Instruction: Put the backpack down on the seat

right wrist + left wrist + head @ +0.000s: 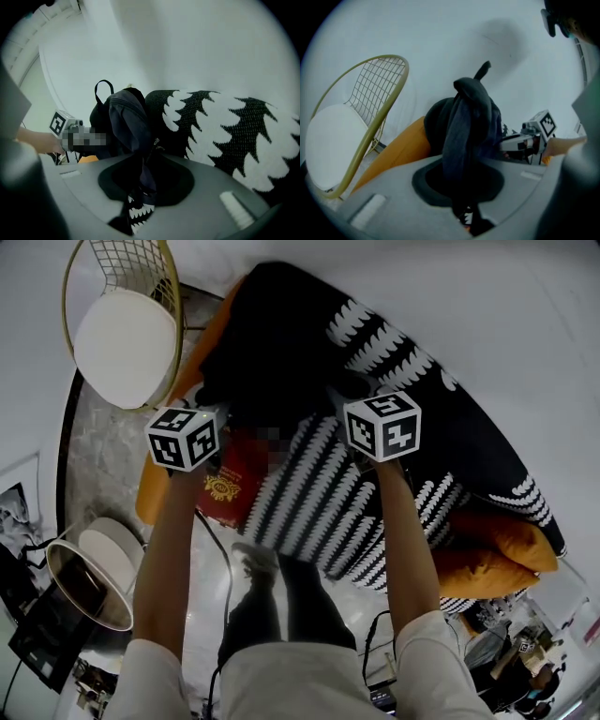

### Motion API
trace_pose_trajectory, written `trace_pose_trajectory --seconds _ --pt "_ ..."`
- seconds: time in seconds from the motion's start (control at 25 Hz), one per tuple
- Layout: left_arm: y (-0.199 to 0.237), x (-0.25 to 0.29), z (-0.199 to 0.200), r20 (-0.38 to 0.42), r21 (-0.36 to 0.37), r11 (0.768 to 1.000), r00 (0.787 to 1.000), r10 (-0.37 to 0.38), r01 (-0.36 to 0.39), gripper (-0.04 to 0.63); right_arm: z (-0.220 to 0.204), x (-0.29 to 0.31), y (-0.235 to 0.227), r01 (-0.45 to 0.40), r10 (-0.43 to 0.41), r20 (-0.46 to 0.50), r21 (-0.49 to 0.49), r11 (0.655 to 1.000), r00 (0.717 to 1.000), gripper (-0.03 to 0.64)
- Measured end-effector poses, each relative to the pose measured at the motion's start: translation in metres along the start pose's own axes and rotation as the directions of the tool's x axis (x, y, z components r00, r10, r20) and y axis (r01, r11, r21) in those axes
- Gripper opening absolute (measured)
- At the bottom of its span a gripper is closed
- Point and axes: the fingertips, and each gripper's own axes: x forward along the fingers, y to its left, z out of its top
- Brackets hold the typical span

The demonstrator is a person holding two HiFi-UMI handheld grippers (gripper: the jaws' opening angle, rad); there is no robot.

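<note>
A black backpack [272, 343] rests on the sofa seat, which is covered by a black-and-white patterned throw [450, 446]. Both grippers are at its near side. My left gripper [223, 412] is shut on a dark backpack strap [461, 140], which runs pinched into its jaws [461, 208]. My right gripper [352, 392] has the other strap [136, 140] lying loosely through its jaws [140, 199], which stand slightly apart. The throw shows through the gap. Each gripper view also shows the other gripper beside the backpack [117, 117]: the right gripper [529, 140] and the left gripper [75, 136].
Orange cushions lie at the sofa's left [393, 150] and right end [487, 549]. A gold wire chair with a white seat pad [122, 324] stands at the left. A red booklet [230, 479] lies on the seat's front edge. A round side table [84, 587] stands lower left.
</note>
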Motion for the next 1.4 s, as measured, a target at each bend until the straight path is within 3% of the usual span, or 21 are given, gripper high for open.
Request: trace_pose_trajectory --seconds 0.2,0.32,0.48,0.68,1.0,1.2,1.4 --pt "0.0 -0.005 0.004 0.005 0.043 0.998 0.999 0.036 -0.036 0.102 -0.001 -0.009 -0.005 0.007 -0.007 0.024 0.018 1.0 1.0 0.08" --pt "-0.003 -0.015 0.002 0.01 0.065 0.996 0.998 0.065 -0.065 0.174 -0.006 -0.02 -0.005 0.006 -0.008 0.041 0.049 0.999 0.999 0.091" --pt "-0.007 -0.033 -0.012 -0.005 0.056 0.995 0.996 0.085 -0.085 0.235 -0.018 -0.034 -0.003 0.016 -0.019 0.036 0.059 0.998 0.999 0.104" --pt "-0.01 -0.057 -0.037 -0.036 0.021 0.995 0.994 0.101 -0.101 0.239 -0.038 -0.054 0.004 0.037 -0.041 0.045 0.102 0.994 0.998 0.104" --pt "-0.043 -0.12 -0.024 0.062 0.015 0.995 0.993 0.097 -0.099 0.236 -0.024 -0.119 0.038 0.117 -0.129 0.091 0.124 0.985 0.987 0.101" --pt "-0.07 -0.18 -0.037 0.091 0.09 0.989 0.99 0.108 -0.116 0.236 -0.037 -0.172 0.08 0.151 -0.167 0.124 0.132 0.98 0.978 0.1" --pt "-0.093 -0.254 -0.052 0.141 0.056 0.986 0.979 0.147 -0.156 0.23 -0.042 -0.215 0.153 0.142 -0.157 0.154 0.106 0.984 0.976 0.1"
